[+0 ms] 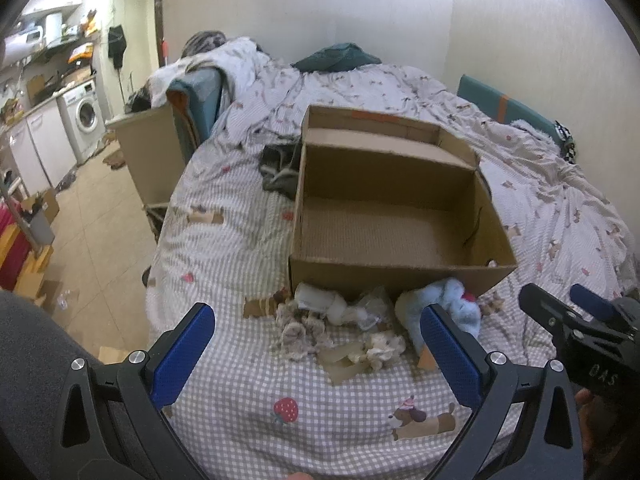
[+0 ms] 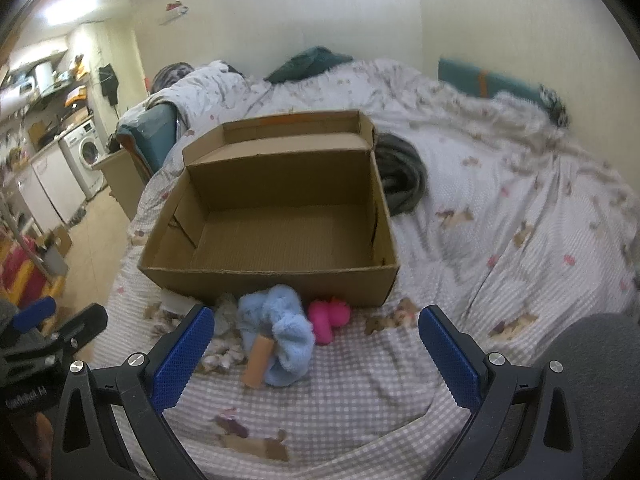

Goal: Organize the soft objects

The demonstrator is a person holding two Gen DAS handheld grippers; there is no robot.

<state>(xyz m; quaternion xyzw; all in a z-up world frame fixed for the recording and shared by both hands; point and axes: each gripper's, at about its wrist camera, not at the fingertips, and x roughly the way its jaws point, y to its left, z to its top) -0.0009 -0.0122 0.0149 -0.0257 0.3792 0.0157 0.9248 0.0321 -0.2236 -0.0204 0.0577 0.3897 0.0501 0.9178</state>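
An open, empty cardboard box (image 1: 404, 276) (image 2: 280, 282) sits on the bed. Against its near wall lies a heap of soft things: a light blue plush (image 1: 444, 308) (image 2: 280, 328), a pink plush (image 2: 330, 316), a white roll (image 1: 316, 296) and crumpled patterned cloth (image 1: 298, 330) (image 2: 224, 354). A brown tube (image 2: 258, 362) lies on the blue plush. My left gripper (image 1: 318, 344) hovers open just before the heap. Over the blue and pink plush, my right gripper (image 2: 316, 344) stands open and holds nothing.
A checked bedspread (image 1: 280, 392) (image 2: 360, 392) with dog and strawberry prints covers the bed. Dark clothing (image 1: 280, 168) (image 2: 400, 176) lies beside the box. Left of the bed are a cardboard panel (image 1: 154, 160), tiled floor and a washing machine (image 1: 84, 120).
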